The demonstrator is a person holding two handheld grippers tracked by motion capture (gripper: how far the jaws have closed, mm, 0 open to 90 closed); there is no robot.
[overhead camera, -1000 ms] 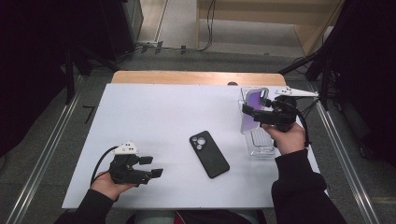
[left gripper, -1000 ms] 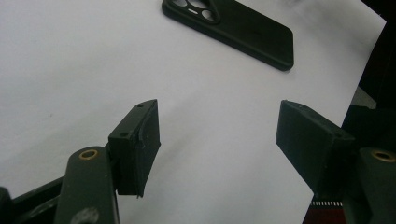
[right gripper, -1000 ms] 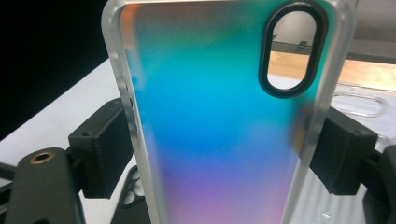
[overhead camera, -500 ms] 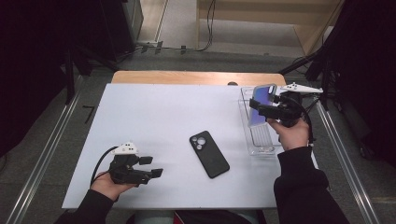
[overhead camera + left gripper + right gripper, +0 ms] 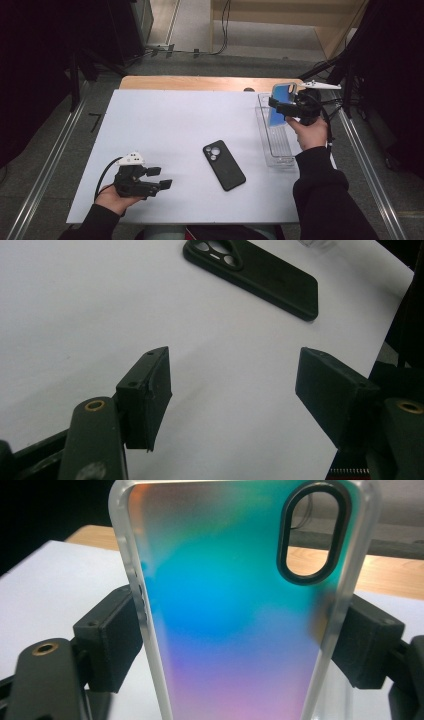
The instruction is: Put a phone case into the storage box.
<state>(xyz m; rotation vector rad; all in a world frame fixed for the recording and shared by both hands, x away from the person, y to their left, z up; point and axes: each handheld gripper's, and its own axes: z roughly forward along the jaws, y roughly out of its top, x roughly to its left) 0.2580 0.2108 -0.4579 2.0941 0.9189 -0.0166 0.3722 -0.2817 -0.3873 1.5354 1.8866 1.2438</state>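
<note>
Left gripper (image 5: 159, 178): rests low at near-left of white table (image 5: 165, 120), jaws spread wide, empty.

Black phone (image 5: 224, 164): lies flat, camera side up, mid-table, well apart from both grippers. Risk: wide jaws swept toward it could shove it across smooth surface rather than grip.

Clear tray (image 5: 278, 150): at table's right side, below lifted case.

Right gripper (image 5: 281, 104): clamped on iridescent phone case (image 5: 230, 610), held upright above tray's far end. Grip bears on case's thin side rims only. Risk: flexible rim may bow or slip, dropping case onto tray edge.
</note>
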